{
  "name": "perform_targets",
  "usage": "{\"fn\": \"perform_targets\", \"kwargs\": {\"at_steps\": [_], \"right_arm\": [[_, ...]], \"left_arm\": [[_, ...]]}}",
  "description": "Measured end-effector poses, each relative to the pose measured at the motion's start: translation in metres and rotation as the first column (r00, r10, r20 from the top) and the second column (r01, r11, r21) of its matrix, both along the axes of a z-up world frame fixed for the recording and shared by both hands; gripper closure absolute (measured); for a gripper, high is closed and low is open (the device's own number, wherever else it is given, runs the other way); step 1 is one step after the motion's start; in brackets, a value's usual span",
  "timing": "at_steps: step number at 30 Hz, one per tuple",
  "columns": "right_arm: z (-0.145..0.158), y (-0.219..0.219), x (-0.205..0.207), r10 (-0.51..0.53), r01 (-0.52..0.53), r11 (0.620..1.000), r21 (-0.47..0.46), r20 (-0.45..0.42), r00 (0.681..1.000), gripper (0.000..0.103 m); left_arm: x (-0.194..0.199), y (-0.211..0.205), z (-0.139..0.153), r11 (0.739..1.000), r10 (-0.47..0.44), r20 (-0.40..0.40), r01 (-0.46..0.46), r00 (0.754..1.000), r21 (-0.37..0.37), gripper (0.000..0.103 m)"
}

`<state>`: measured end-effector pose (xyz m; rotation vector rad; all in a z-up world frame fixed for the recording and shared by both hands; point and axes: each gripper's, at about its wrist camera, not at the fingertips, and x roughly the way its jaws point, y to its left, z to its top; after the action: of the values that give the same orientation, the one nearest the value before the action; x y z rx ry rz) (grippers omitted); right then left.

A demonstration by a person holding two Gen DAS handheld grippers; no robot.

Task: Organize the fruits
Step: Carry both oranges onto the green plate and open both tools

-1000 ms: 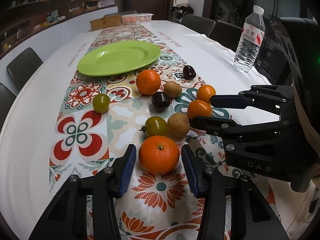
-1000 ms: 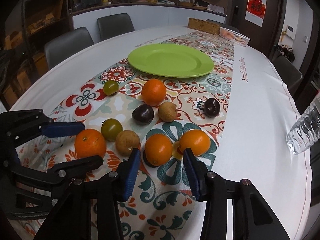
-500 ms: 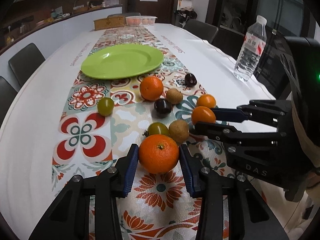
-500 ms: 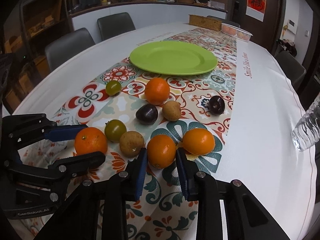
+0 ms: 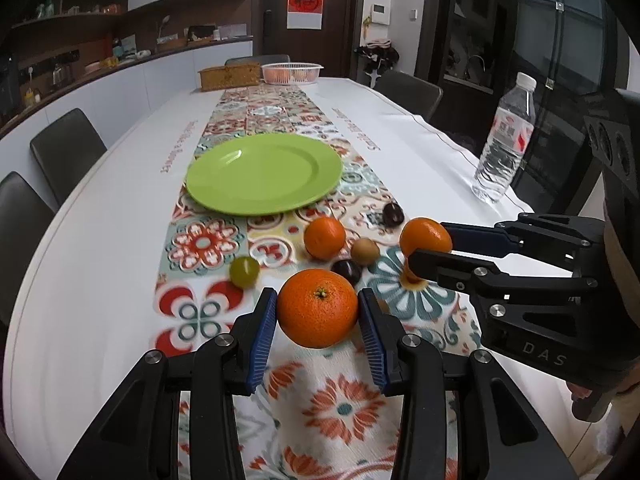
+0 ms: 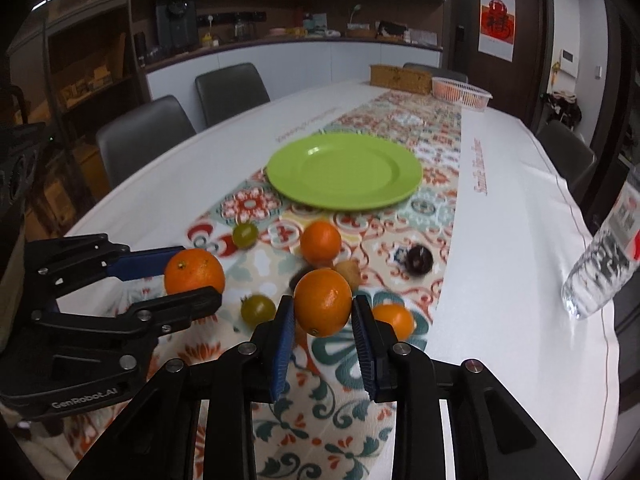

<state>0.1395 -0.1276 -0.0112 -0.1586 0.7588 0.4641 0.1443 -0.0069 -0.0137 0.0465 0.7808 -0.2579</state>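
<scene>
White cloth with a floral runner covers the long surface (image 5: 100,240). My left tongs (image 5: 318,320) are clenched on a large orange (image 5: 317,307), lifted clear of the runner. At three o'clock from them, my right tongs (image 6: 323,322) grasp a smaller orange (image 6: 322,303), also raised. At twelve o'clock lies a bare green plate (image 5: 264,174). Between plate and tongs, loose fruits sit scattered: another orange (image 5: 324,237), a green fruit (image 5: 244,272), dark plums (image 5: 392,213).

Oranges (image 5: 317,307) orange; plate (image 5: 264,174) lime green; runner (image 5: 200,240) red-teal floral tiles; gripper pads (image 5: 262,336) blue.
</scene>
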Motion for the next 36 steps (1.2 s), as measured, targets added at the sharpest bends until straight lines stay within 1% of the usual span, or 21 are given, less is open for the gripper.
{"fn": "perform_targets", "kwargs": {"at_steps": [8,11,14,20,28,32,36], "right_arm": [[0.015,0.013,0.033,0.003,-0.003,1.000,0.013,0.036,0.999,0.073],[0.019,0.018,0.052,0.003,-0.004,1.000,0.017,0.038,0.999,0.073],[0.022,0.023,0.071,0.001,-0.002,1.000,0.015,0.035,0.999,0.073],[0.016,0.030,0.116,-0.010,0.010,1.000,-0.005,-0.014,1.000,0.073],[-0.011,0.042,0.165,-0.012,0.007,0.999,-0.046,-0.111,0.994,0.073],[-0.023,0.044,0.181,-0.023,0.015,0.999,-0.050,-0.153,0.988,0.073],[-0.029,0.045,0.190,-0.030,0.022,0.998,-0.052,-0.171,0.985,0.073]], "left_arm": [[0.038,0.013,0.019,1.000,0.022,0.029,-0.023,0.999,0.014,0.063],[0.059,0.017,0.025,0.999,0.026,0.040,-0.027,0.999,0.032,0.063],[0.082,0.021,0.026,0.999,0.024,0.029,-0.025,0.999,0.037,0.063],[0.129,0.030,0.016,0.999,0.030,-0.031,-0.030,0.999,0.027,0.063],[0.175,0.039,-0.007,0.999,0.034,-0.117,-0.033,0.993,0.012,0.063],[0.193,0.041,-0.020,0.999,0.039,-0.154,-0.037,0.987,0.013,0.063],[0.201,0.040,-0.027,0.999,0.046,-0.168,-0.041,0.985,0.028,0.063]]}}
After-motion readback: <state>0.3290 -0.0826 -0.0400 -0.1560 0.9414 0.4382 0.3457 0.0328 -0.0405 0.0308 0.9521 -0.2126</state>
